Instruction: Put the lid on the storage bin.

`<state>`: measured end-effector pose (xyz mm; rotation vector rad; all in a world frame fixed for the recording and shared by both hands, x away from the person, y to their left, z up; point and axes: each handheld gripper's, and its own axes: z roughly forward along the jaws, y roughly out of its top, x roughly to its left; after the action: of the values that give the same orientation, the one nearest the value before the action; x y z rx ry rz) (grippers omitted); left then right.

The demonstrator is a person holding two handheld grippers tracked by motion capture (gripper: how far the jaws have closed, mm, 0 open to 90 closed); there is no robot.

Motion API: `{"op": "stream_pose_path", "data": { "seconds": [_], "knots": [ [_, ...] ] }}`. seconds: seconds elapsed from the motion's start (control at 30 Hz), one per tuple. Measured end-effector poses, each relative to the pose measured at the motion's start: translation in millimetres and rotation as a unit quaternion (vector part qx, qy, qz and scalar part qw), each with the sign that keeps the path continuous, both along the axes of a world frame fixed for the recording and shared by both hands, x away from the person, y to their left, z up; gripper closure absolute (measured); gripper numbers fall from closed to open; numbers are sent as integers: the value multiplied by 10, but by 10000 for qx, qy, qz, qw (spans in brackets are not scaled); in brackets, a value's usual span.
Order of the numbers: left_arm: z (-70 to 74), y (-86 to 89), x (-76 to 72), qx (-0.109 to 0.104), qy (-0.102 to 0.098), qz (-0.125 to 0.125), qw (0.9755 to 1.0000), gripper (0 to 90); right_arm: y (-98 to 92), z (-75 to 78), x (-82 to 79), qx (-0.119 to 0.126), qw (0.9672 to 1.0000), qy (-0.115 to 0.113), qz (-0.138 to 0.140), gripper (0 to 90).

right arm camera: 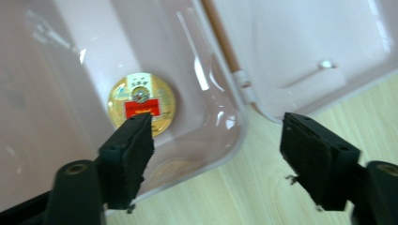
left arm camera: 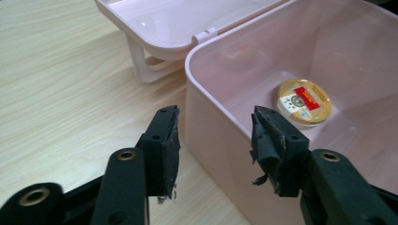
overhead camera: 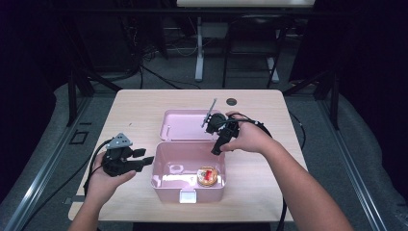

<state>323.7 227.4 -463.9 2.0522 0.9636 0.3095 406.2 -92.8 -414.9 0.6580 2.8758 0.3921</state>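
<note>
Both my tongs stand wide with nothing between the pads. Left tongs [overhead camera: 144, 159] sit low at the box's [overhead camera: 159, 166] left wall, level with the table [overhead camera: 134, 106], jaws pointing at that wall; in the left gripper view the rim corner of the box [left arm camera: 206, 51] runs up between my two jaws, just ahead of the pads and not touched by them. Right tongs [overhead camera: 217, 147] hang over the box's back rim, tips aimed down toward the inside, close to the hinge where the lid [overhead camera: 183, 122] lies flat open behind. In the right gripper view one jaw stands over the box floor and the other over the table beside the lid [right arm camera: 300, 42], with the box wall [right arm camera: 225, 140] passing between them, untouched. The tin [overhead camera: 207, 176] lies flat on the box floor, label up, below and in front of my right tongs, well to the right of my left ones; it shows past my left jaw tips [left arm camera: 303, 101] and just above one right jaw [right arm camera: 141, 104].
</note>
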Motion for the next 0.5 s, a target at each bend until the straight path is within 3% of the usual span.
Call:
{"op": "stream_pose_path", "data": {
  "seconds": [0.1, 0.2, 0.33, 0.5],
  "knots": [
    [-13, -11, 1, 9, 30, 21, 10000, 556, -28, 15, 19, 131, 9998, -52, -124, 150],
    [-18, -26, 0, -8, 90, -16, 10000, 569, -43, 18, 25, 154, 9997, -85, -138, 138],
    [-15, -26, -4, -55, 108, -31, 9999, 598, -44, -9, 36, 126, 9999, -63, -62, 147],
    [-9, -25, -12, -96, 115, -12, 9999, 619, -79, -44, 124, 229, 9995, -34, -210, 220]
  ]
}}
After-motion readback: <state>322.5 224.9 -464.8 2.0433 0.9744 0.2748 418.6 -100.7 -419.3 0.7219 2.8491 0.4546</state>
